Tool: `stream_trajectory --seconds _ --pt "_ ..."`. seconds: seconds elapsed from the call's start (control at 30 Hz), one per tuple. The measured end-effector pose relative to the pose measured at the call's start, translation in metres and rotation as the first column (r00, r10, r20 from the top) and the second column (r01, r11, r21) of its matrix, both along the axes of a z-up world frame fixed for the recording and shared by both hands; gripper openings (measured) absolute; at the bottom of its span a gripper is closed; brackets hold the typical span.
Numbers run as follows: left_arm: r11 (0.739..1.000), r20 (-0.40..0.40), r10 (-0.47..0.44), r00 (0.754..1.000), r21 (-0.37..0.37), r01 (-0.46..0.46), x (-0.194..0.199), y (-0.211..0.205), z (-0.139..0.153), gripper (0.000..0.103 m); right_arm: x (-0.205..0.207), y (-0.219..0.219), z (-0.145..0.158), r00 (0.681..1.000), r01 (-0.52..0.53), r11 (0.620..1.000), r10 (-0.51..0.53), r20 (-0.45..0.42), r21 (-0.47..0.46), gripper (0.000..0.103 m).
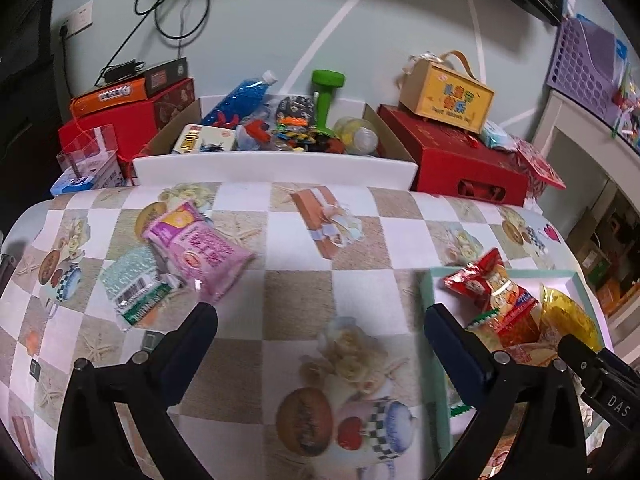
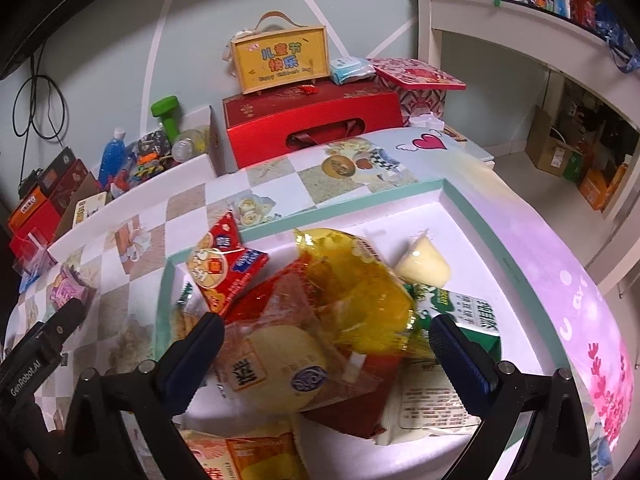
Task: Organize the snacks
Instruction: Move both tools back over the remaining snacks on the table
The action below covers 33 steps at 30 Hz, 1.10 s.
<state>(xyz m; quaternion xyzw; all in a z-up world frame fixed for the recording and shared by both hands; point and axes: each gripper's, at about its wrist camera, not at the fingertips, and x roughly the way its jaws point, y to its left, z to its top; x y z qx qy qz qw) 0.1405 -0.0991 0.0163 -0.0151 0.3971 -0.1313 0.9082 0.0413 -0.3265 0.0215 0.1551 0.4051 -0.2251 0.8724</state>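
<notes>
On the checked tablecloth lie a pink snack packet and a green-and-silver packet, just ahead of my left gripper's left finger. My left gripper is open over bare cloth with nothing between its fingers. A teal-rimmed white tray holds several snacks: a red packet, a yellow bag, a clear-wrapped bun, a pale jelly cup and a green carton. My right gripper hangs open above that pile, pads apart from the wrappers. The same tray shows at the left view's right.
A cardboard box of odds and ends, a green dumbbell and red gift boxes line the back behind a white board. A yellow carry box sits on top. White shelving stands at the right.
</notes>
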Motion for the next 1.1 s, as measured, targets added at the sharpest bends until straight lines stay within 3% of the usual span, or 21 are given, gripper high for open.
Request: stream_trajectory --seconds 0.2,0.43,0.57,0.97,1.1 --pt "0.999 0.000 0.029 1.000 -0.016 -0.029 0.003 0.026 0.001 0.103 0.006 0.013 0.002 1.000 -0.018 1.000 0.018 0.008 -0.007 0.103" --pt "0.997 0.013 0.064 0.998 0.037 -0.064 0.005 0.051 0.004 0.103 0.018 0.040 0.005 0.996 -0.088 0.996 0.088 0.025 -0.008 0.103" --pt "0.995 -0.001 0.100 0.995 0.025 -0.100 0.009 0.071 0.005 0.103 0.022 0.057 0.011 0.991 -0.126 0.992 0.127 0.048 -0.029 0.103" --pt "0.983 -0.032 0.183 0.983 0.017 -0.183 0.021 0.114 -0.003 0.103 0.018 0.052 0.024 0.996 -0.040 0.996 0.047 0.078 -0.083 0.103" --pt "0.978 -0.040 0.210 0.977 0.009 -0.210 0.026 0.127 -0.005 0.103 0.021 0.058 0.031 0.993 -0.056 0.994 0.065 0.098 -0.093 0.103"
